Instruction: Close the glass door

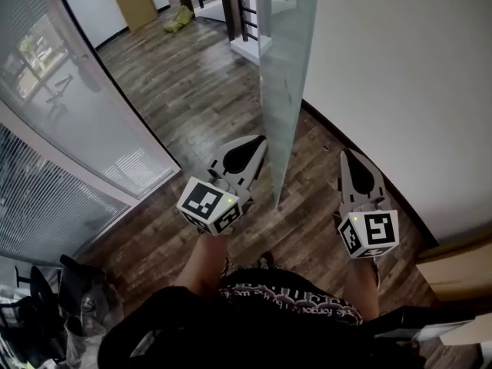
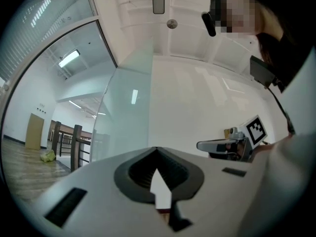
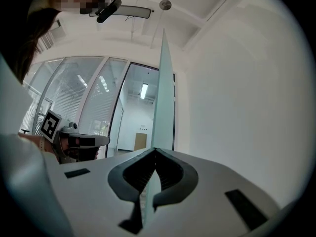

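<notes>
The glass door (image 1: 280, 83) stands edge-on in the middle of the head view, a tall pale green pane above the wood floor. My left gripper (image 1: 260, 143) is on its left side, tips shut and close to the pane; I cannot tell whether they touch it. My right gripper (image 1: 348, 155) is on the other side, shut and empty, between the pane and the white wall (image 1: 400, 91). In the left gripper view the shut tips (image 2: 157, 151) point at the door's face (image 2: 128, 122). The right gripper view has its shut tips (image 3: 155, 152) facing the door's edge (image 3: 163, 98).
A glass partition with blinds (image 1: 69, 129) runs along the left. A cardboard sheet (image 1: 134, 0), a yellow-green bundle (image 1: 178, 19) and a dark railing (image 1: 238, 6) lie beyond the door. A cardboard box (image 1: 461, 271) sits at the right, dark bags (image 1: 69, 306) at the lower left.
</notes>
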`<state>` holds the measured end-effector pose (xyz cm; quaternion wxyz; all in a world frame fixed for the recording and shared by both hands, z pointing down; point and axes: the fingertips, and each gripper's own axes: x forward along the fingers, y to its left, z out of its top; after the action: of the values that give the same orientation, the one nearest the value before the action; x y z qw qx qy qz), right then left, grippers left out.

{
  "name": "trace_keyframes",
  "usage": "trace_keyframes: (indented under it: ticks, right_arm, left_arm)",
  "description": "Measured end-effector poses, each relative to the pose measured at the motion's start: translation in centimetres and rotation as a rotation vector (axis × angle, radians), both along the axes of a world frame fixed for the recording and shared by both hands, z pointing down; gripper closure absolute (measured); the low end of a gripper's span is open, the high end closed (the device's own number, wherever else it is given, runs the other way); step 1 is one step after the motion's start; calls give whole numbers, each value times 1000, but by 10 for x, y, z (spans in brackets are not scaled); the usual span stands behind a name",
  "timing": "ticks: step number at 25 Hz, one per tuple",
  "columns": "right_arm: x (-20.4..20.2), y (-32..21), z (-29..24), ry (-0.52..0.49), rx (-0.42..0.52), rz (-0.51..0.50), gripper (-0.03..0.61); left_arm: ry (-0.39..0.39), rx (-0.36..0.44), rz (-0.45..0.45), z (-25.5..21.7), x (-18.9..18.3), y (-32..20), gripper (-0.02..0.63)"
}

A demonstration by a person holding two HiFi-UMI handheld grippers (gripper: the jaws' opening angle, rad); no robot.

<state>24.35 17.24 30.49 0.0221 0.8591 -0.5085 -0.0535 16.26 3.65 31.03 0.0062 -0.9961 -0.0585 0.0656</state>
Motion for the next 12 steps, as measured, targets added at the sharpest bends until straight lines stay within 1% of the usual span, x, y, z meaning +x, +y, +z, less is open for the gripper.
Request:
trace_keyframes:
  ticks: [4, 7, 12]
  right_arm:
    - [22, -14, 2, -11, 3, -15, 575]
    - [33, -23, 5, -18, 6, -41, 575]
    - [56, -39, 0, 23, -18, -90, 574]
  left_arm:
    - [-7, 4, -14, 4, 17, -13, 612]
    - [-15, -2, -41, 7, 27, -23, 612]
    - [-29, 7, -94, 8, 45, -34, 612]
